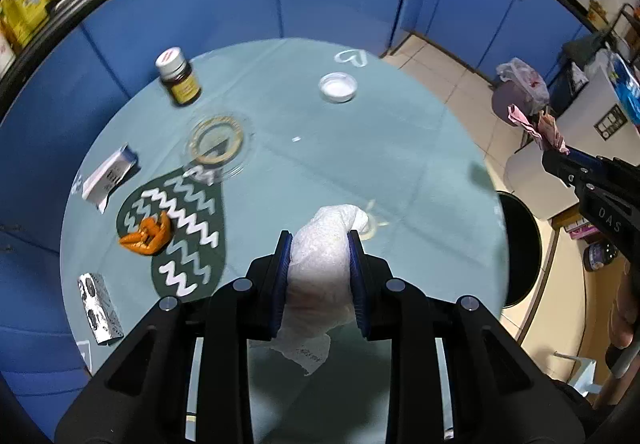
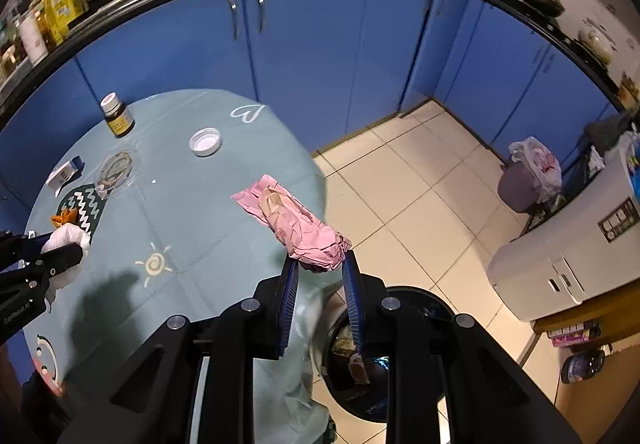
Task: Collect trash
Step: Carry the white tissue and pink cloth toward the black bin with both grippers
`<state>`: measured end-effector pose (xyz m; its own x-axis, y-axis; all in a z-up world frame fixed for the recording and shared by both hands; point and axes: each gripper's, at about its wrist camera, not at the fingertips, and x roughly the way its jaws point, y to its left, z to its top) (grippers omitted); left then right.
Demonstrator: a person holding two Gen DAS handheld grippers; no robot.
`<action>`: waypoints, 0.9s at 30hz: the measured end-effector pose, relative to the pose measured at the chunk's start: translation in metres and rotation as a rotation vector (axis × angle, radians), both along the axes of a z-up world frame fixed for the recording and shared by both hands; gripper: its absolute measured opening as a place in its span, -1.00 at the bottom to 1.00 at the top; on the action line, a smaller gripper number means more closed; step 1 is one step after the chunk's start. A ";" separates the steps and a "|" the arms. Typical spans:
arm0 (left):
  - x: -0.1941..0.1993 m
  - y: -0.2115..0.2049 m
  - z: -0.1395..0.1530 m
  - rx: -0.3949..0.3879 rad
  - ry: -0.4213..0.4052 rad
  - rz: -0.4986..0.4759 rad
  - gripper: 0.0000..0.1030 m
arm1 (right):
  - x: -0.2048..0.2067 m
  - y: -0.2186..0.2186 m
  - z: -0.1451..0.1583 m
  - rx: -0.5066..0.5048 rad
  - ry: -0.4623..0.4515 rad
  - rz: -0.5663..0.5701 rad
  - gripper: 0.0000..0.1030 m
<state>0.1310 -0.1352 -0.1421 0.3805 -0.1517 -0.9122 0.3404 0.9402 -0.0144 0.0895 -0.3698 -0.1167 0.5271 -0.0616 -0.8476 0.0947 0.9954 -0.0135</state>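
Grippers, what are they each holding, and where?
Left gripper squeezes a white tissue round its middle; right gripper pinches pink paper by its near end.

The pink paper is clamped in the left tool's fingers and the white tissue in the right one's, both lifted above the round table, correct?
Swapped. The left wrist view shows the white tissue in the left gripper; the right wrist view shows the crumpled pink paper in the right gripper. Both are above the round table, as you said.
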 end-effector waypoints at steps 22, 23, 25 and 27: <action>-0.038 -0.101 0.041 0.003 -0.088 -0.187 -0.45 | -0.070 -0.064 0.025 -0.030 -0.081 -0.146 -0.55; -0.039 -0.104 0.042 0.003 -0.091 -0.194 -0.45 | -0.073 -0.067 0.026 -0.030 -0.083 -0.153 -0.55; -0.042 -0.111 0.044 0.004 -0.095 -0.211 -0.45 | -0.079 -0.073 0.027 -0.033 -0.088 -0.171 -0.55; -0.045 -0.119 0.044 0.008 -0.098 -0.229 -0.45 | -0.085 -0.080 0.029 -0.031 -0.091 -0.185 -0.54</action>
